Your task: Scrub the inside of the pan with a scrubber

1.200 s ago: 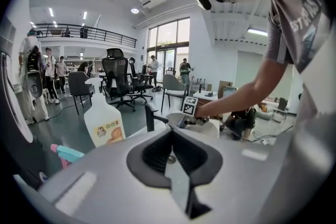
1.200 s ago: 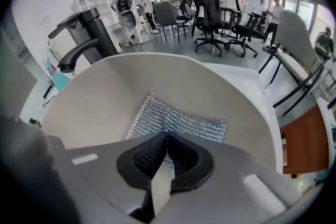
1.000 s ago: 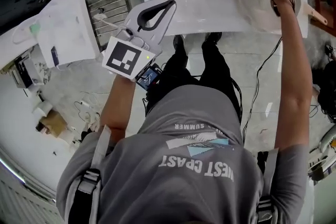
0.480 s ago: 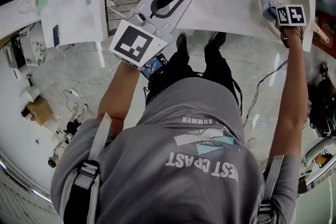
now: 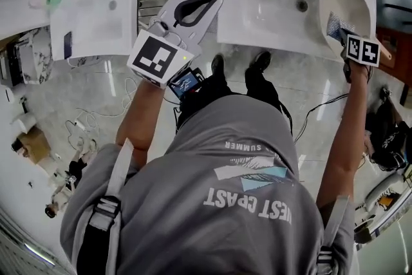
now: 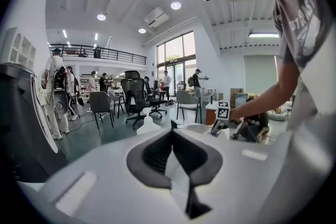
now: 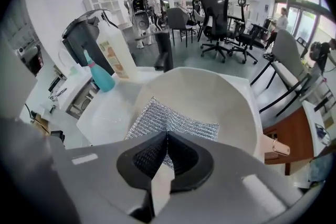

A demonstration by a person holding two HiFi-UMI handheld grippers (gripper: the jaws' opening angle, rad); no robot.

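the right tool point(image 7: 167, 135) pinches the silver mesh scrubber point(image 7: 178, 119) tight inside the round cream pan point(image 7: 210, 94) so it can rub there, while the left tool point(image 6: 172, 124) is closed, empty and held out of the way.

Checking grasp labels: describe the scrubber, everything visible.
The scrubber is a flat, silvery woven-mesh pad, roughly rectangular and slightly rumpled. One edge is pinched in the right tongs, which are shut on it. The rest fans out against the inside wall of the cream pan.
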